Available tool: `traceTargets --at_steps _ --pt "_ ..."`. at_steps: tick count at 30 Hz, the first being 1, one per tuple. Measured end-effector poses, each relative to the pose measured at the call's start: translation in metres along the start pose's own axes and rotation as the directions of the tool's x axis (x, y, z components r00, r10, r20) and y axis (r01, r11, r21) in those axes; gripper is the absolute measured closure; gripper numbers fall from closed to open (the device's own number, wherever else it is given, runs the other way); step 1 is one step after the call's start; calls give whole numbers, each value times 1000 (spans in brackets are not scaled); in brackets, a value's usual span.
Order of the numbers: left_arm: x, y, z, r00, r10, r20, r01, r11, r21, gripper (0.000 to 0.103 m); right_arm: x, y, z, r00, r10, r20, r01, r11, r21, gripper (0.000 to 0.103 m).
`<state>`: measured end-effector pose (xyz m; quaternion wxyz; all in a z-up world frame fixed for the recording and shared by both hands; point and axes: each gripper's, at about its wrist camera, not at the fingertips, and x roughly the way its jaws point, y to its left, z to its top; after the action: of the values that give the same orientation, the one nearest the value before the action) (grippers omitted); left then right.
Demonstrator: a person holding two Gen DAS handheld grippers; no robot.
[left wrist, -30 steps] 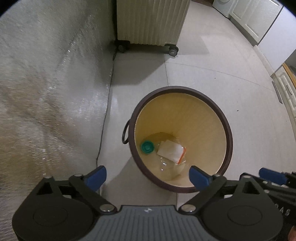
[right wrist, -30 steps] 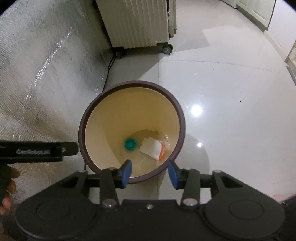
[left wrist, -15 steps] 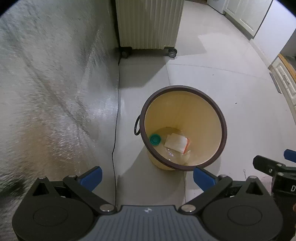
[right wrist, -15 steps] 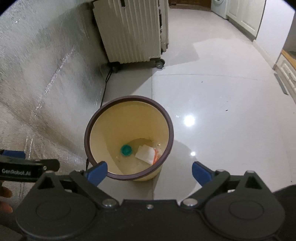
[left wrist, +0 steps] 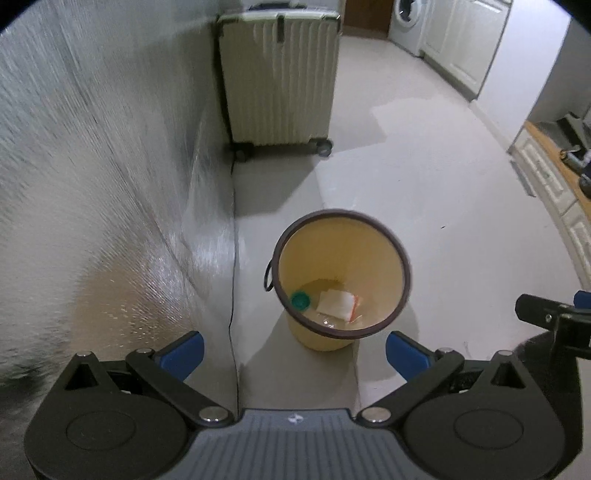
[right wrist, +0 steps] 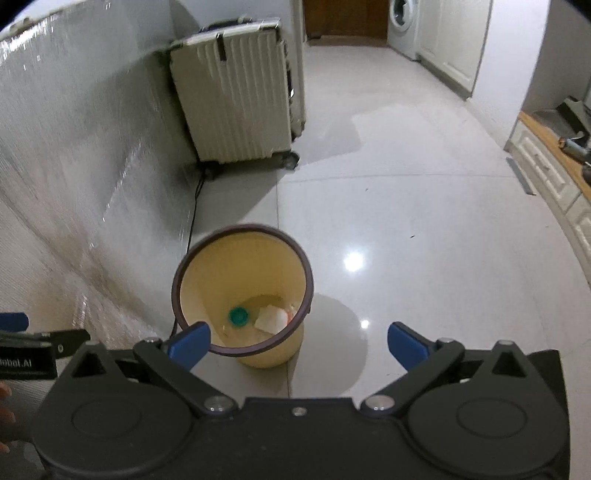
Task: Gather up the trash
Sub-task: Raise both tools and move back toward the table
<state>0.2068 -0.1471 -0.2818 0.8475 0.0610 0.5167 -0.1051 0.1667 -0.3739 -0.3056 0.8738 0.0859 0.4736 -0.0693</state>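
Note:
A yellow trash bin with a dark brown rim point(left wrist: 369, 258) point(right wrist: 207, 288) stands on the floor by the silver wall. Inside lie a green bottle cap point(left wrist: 300, 300) point(right wrist: 238, 316), a white paper piece with an orange edge point(left wrist: 338, 302) point(right wrist: 272, 318) and a clear plastic item. My left gripper point(left wrist: 293, 352) is open and empty, high above and short of the bin. My right gripper point(right wrist: 297, 345) is open and empty, also above the bin; its left fingertip overlaps the rim in view.
A cream hard-shell suitcase point(left wrist: 279, 74) point(right wrist: 236, 96) stands on wheels against the foil-covered wall point(left wrist: 92, 184). A black cable point(left wrist: 232, 258) runs along the wall base. White cabinets point(left wrist: 546, 177) and a washing machine point(left wrist: 406, 22) lie at the right and far back.
Both grippers have risen and pulled back from the bin, which now looks smaller. The right gripper's jaws opened wide from a narrow gap. The suitcase top has come into view.

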Motion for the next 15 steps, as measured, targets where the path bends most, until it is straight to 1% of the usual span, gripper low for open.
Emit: traceTargets --at_steps 4,8,12,15 --pt "-42 -6 4 998 -27 61 27 1000 6 0 -40 -4 0 1000 -9 28 9 1000 20 0" --pt "-84 -12 8 990 -49 130 47 999 15 0 -79 -3 2 998 -18 68 17 1000 15 0" --pt "-126 -18 9 978 -71 198 65 997 33 0 -123 -2 4 992 -18 125 16 1000 14 0" --pt "-158 -20 8 964 -80 254 72 997 41 0 -153 -2 9 985 -18 171 15 1000 16 0"
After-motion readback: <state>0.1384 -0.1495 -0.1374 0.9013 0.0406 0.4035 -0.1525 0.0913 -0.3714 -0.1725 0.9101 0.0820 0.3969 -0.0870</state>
